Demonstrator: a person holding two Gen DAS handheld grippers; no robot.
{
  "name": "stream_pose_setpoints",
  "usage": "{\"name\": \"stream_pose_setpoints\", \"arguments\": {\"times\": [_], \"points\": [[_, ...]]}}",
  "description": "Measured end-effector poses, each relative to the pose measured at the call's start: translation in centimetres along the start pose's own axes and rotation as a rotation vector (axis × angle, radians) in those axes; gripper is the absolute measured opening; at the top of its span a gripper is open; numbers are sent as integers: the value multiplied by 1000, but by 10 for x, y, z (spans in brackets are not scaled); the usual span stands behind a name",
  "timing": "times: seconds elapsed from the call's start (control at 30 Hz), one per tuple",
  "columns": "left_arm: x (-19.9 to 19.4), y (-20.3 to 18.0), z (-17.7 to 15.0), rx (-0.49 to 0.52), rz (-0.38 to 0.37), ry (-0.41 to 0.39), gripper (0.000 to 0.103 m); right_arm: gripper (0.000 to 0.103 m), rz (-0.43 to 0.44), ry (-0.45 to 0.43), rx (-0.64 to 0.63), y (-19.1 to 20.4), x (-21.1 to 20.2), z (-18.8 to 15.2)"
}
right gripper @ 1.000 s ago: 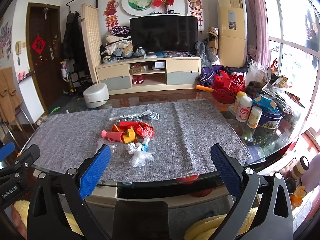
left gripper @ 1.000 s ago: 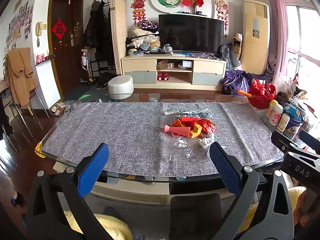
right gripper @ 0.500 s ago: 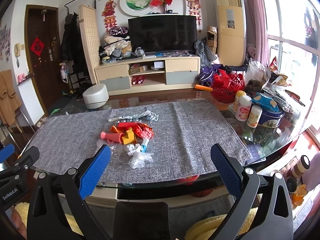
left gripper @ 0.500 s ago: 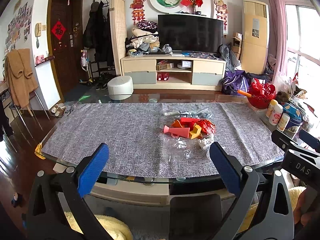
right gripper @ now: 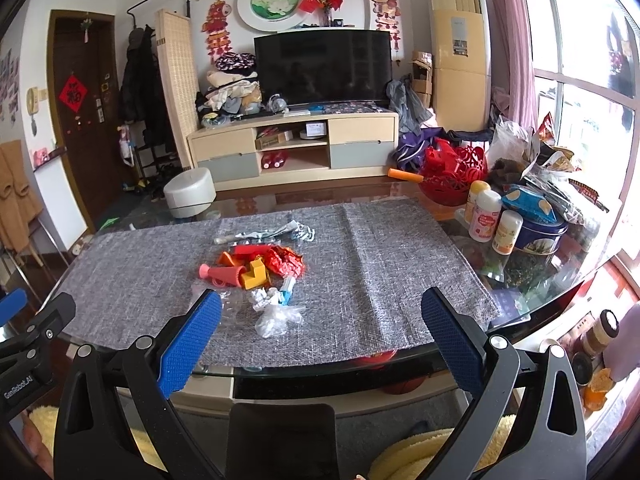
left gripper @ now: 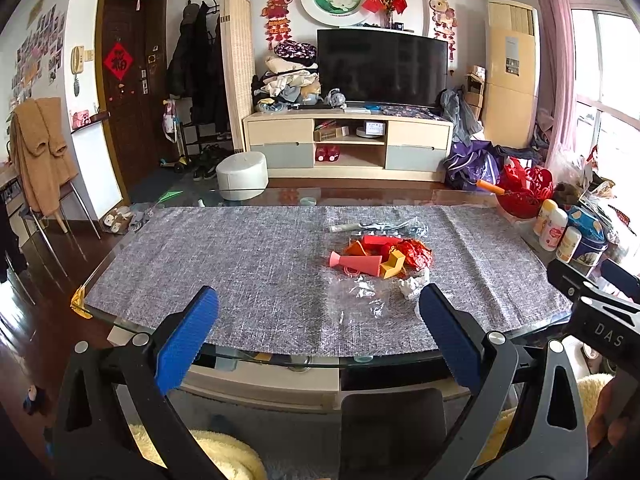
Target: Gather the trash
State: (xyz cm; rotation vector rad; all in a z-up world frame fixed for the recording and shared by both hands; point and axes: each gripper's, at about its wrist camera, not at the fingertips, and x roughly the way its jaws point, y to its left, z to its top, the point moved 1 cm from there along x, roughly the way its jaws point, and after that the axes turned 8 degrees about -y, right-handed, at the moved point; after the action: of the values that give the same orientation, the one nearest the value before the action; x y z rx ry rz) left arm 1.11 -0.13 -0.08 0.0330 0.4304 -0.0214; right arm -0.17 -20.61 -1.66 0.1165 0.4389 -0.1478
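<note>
A pile of trash lies on the grey cloth (left gripper: 240, 264) of a glass table: a pink cone (left gripper: 356, 263), a yellow block (left gripper: 393, 261), a crumpled red wrapper (left gripper: 416, 252), clear plastic (left gripper: 362, 294), a white crumpled wad (left gripper: 412, 285) and a silvery wrapper (left gripper: 376, 226). The pile also shows in the right wrist view, with the pink cone (right gripper: 224, 273) and clear plastic (right gripper: 278, 316). My left gripper (left gripper: 318, 336) is open and empty, short of the table's near edge. My right gripper (right gripper: 320, 334) is open and empty, also short of that edge.
Bottles (right gripper: 486, 216), a blue tin (right gripper: 540, 236), a red basket (right gripper: 452, 176) and bags crowd the table's right end. A TV stand (left gripper: 348, 148) and white stool (left gripper: 242, 174) stand beyond the table. A yellow fluffy cushion (left gripper: 224, 456) lies below the grippers.
Both grippers have edged slightly toward the table; the views barely shift. The trash has not moved.
</note>
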Motion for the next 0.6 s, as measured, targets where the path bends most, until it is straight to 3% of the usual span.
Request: {"name": "stream_pose_setpoints", "arguments": {"times": [0.3, 0.6], "points": [[23, 8, -10, 9, 20, 49, 95, 100, -11, 28, 37, -16, 18, -6], [75, 8, -32, 38, 6, 144, 95, 100, 26, 161, 1, -3, 76, -32]]}}
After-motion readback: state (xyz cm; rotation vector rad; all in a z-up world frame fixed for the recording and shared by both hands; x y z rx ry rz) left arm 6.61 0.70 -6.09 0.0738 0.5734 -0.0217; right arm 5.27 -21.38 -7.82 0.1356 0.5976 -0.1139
